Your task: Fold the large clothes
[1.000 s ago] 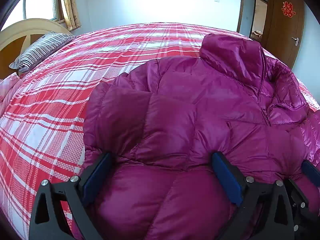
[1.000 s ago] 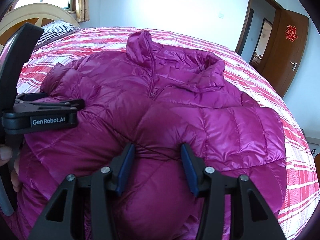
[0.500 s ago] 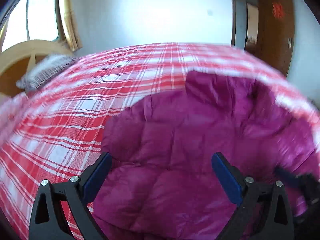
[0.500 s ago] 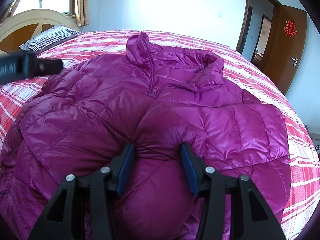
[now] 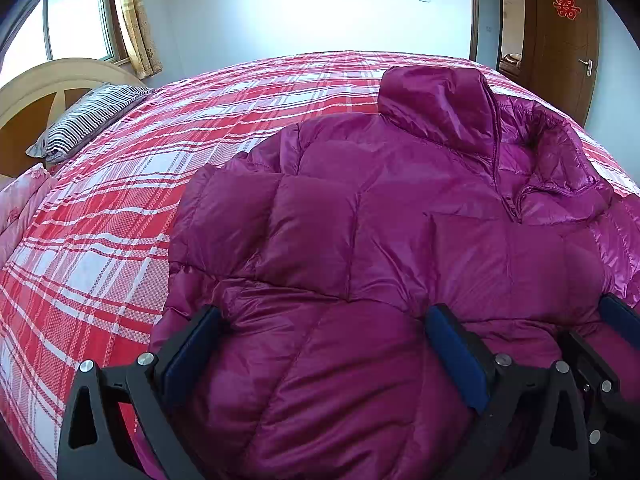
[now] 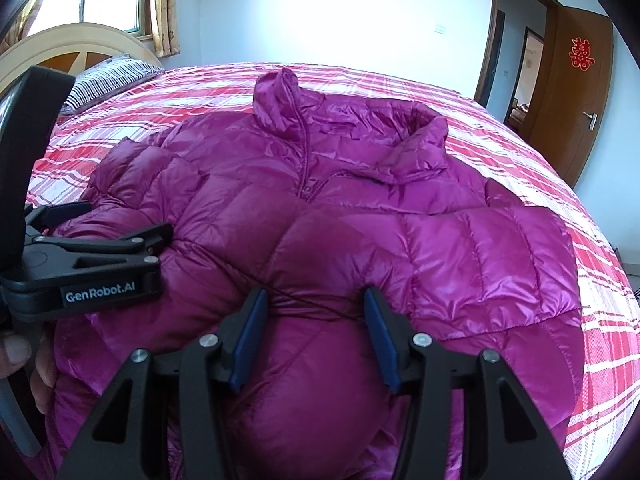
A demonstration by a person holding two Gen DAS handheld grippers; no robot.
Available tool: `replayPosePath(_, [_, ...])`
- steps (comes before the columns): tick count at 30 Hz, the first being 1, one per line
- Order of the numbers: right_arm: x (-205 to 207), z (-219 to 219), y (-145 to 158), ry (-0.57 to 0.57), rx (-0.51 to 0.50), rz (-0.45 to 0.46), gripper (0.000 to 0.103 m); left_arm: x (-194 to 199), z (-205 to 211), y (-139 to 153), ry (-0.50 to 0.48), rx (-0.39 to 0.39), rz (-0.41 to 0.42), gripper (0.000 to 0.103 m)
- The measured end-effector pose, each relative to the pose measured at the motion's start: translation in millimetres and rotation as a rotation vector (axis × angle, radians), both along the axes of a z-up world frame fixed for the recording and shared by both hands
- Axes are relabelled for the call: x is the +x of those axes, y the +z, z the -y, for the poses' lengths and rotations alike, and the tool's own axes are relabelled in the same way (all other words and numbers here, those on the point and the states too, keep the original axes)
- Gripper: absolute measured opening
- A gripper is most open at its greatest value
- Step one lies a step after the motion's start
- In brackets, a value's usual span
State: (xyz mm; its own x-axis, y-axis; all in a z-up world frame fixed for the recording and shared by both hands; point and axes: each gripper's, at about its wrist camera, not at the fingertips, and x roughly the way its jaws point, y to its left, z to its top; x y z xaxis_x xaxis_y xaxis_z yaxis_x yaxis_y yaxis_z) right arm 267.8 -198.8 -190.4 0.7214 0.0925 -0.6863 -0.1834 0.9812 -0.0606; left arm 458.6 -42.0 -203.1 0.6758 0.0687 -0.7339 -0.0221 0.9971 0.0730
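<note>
A large magenta puffer jacket [image 5: 380, 232] lies on the red plaid bed, collar at the far end; it also shows in the right wrist view [image 6: 360, 216]. My left gripper [image 5: 320, 332] is wide open, its fingers pressed into the puffy lower part of the jacket with padding bulging between them. My right gripper [image 6: 314, 316] is partly closed around a bulging fold of the jacket's lower part, pinching it. The left gripper [image 6: 104, 240] shows from the side at the left of the right wrist view, resting on the jacket. The right gripper's fingers [image 5: 616, 316] show at the right edge of the left wrist view.
The red and white plaid bed [image 5: 120, 208] spreads to the left of the jacket and past its right side [image 6: 592, 264]. A striped pillow [image 5: 88, 120] lies by the wooden headboard [image 5: 52, 84]. A brown door [image 6: 576, 92] stands at the far right.
The left gripper lifted away from the jacket, then came back down onto its lower left part, still open. The right gripper stayed in place, pinching the fold.
</note>
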Motion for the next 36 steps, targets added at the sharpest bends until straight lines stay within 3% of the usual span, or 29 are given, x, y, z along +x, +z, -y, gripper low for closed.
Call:
replayPosePath(7, [1, -1, 0, 0.025, 0.001, -0.020, 0.059, -2, -1, 0, -0.002, -0.020, 0.004, 0.102])
replayPosePath(13, [12, 13, 18, 0.199, 0.020, -0.102, 0.065, -3, -3, 0, -0.004, -0.051, 0.004, 0.102])
replayPosePath(17, [30, 27, 55, 0.233, -0.010, -0.030, 0.070, -2, -5, 0, -0.005, -0.062, 0.007, 0.102])
replayPosePath(21, [75, 33, 79, 0.209, -0.087, 0.008, 0.072, -2, -6, 0, -0.005, -0.066, 0.010, 0.102])
replayPosePath(24, [117, 32, 80, 0.169, -0.166, -0.004, 0.072, -2, -5, 0, -0.006, -0.067, 0.011, 0.102])
replayPosePath(28, [161, 31, 81, 0.146, -0.187, -0.038, 0.072, -3, -6, 0, -0.006, -0.069, 0.012, 0.102])
replayPosePath(36, [168, -40, 56, 0.302, -0.193, -0.056, 0.072, -3, -6, -1, -0.006, -0.071, 0.014, 0.102])
